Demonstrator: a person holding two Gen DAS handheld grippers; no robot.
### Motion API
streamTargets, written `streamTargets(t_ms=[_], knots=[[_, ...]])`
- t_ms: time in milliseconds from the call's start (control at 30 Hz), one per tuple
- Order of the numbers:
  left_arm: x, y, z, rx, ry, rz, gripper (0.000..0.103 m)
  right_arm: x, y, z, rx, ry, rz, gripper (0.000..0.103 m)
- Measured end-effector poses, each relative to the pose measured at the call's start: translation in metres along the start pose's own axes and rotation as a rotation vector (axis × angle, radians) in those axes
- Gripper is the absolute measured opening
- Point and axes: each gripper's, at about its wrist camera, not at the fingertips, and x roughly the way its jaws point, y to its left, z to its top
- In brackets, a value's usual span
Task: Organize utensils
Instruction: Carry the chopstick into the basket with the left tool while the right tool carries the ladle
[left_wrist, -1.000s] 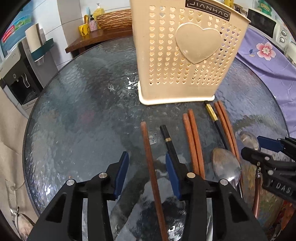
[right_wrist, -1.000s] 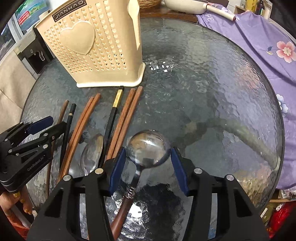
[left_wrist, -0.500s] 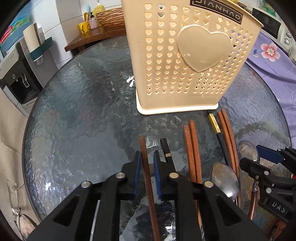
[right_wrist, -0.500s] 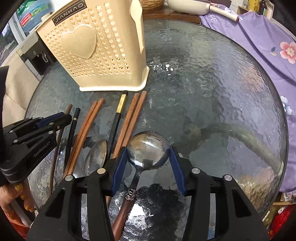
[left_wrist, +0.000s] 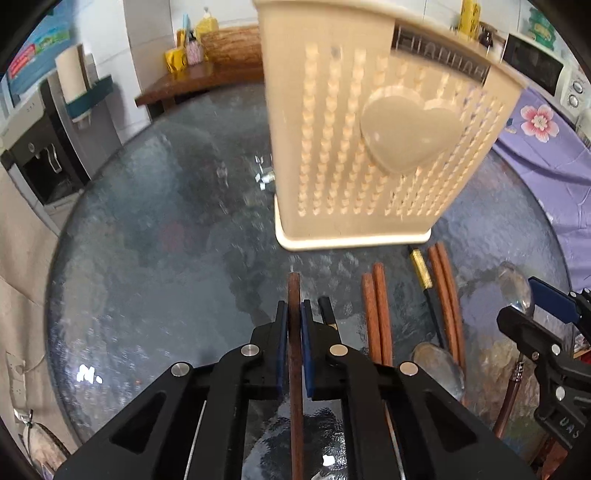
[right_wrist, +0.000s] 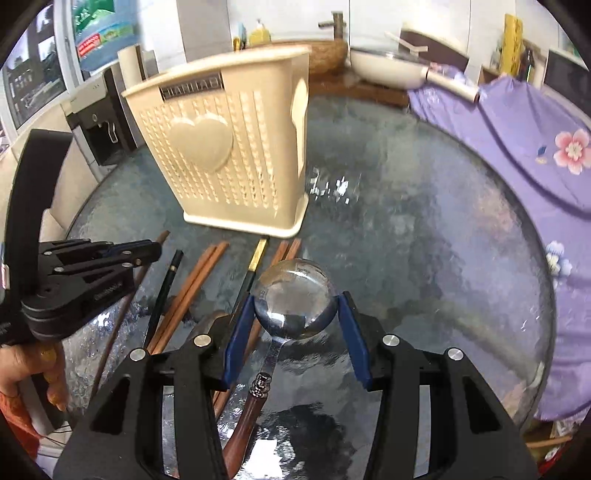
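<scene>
on glass table (left_wrist: 155, 258) | left tongs (left_wrist: 294, 328) clamp chopstick (left_wrist: 294, 295) | right tongs (right_wrist: 295, 306) grip spoon (right_wrist: 295, 295) (bowl)

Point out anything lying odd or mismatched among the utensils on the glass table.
The two black chopsticks are split up, brown pairs lying between them. One brown chopstick sits alone, clamped in the left claw. Nothing looks spilled or broken.

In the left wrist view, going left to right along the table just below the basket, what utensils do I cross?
Brown chopstick in the left gripper → black chopstick → brown pair → gold-tipped chopstick → second brown pair → spoon in the right gripper.
</scene>
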Motion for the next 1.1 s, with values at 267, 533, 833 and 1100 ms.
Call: streamTargets(t_ms=[267,533,833,1100], knots=[[-0.066,0.011,0.007,-0.02,-0.166,-0.038,0.007,-0.04,-0.001,0.002,-0.033,-0.135,0.004,0.048],[-0.133,0.023,0.008,-0.047,-0.34,-0.086,0.007,-0.087,0.009,0.003,-0.099,-0.272,-0.035,0.048],[-0.157,0.014,0.006,-0.05,-0.407,-0.103,0.007,-0.094,0.011,0.007,-0.11,-0.299,-0.054,0.048],[-0.173,0.018,0.009,-0.048,-0.449,-0.112,0.007,-0.104,0.012,0.015,-0.131,-0.323,-0.053,0.048]])
